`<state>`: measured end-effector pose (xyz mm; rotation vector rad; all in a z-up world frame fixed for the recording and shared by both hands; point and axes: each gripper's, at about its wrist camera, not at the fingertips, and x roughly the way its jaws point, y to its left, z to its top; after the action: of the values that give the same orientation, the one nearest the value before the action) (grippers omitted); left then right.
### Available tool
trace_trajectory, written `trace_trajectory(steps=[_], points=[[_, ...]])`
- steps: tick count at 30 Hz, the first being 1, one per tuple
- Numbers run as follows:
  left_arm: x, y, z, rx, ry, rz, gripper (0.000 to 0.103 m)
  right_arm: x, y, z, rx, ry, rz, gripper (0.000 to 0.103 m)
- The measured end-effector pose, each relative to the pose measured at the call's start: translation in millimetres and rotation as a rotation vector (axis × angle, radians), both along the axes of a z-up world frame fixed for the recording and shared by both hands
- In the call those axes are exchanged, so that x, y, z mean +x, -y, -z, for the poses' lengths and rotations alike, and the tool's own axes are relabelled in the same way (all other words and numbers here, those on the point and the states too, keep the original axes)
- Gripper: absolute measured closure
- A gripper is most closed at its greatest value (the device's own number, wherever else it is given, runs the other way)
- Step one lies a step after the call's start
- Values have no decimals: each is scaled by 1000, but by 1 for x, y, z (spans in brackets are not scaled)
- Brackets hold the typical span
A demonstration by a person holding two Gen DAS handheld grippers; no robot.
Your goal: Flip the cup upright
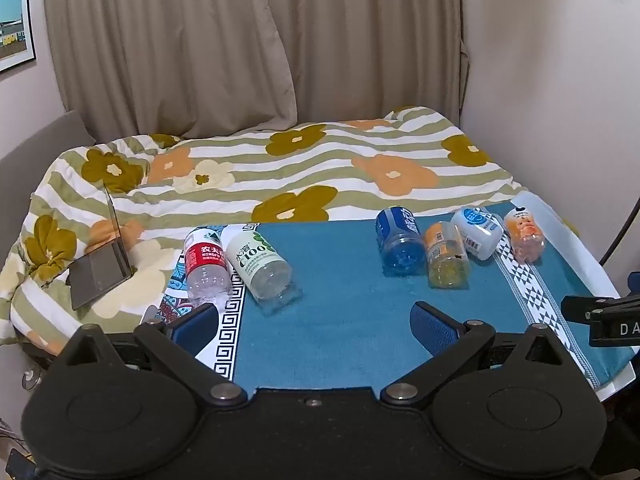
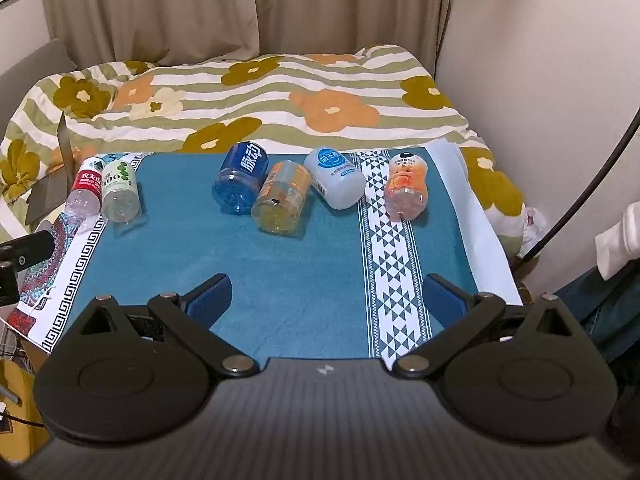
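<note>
Bottles (image 2: pixel 280 196) well beyond parted tongs (image 2: pixel 326 300)

The worktop (image 2: pixel 280 280) wears a teal cloth with a white band of dark triangles at 3 o'clock. On it lie a red-labelled bottle (image 2: pixel 85 192), a blue bottle (image 2: pixel 240 178) and an orange bottle (image 2: pixel 282 198). The bed quilt (image 2: pixel 280 92) has olive stripes with orange and mustard flowers.

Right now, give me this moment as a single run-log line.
left gripper: open, empty | right gripper: open, empty | six plastic bottles lying down on blue cloth | nearest: clear white-green-label bottle | none upright yet
</note>
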<state>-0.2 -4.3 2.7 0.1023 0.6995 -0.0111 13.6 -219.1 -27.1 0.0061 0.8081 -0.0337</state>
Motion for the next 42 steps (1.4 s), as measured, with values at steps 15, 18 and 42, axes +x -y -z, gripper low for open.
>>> trace_trajectory(steps=[15, 18, 42], points=[[-1, 0, 0, 3, -1, -5, 0, 1, 2, 3, 1, -5, -2, 0], [-1, 0, 0, 6, 0, -3, 0, 1, 2, 3, 0, -5, -3, 0], [1, -1, 2, 4, -4, -4, 0, 1, 1, 4, 0, -9, -5, 0]])
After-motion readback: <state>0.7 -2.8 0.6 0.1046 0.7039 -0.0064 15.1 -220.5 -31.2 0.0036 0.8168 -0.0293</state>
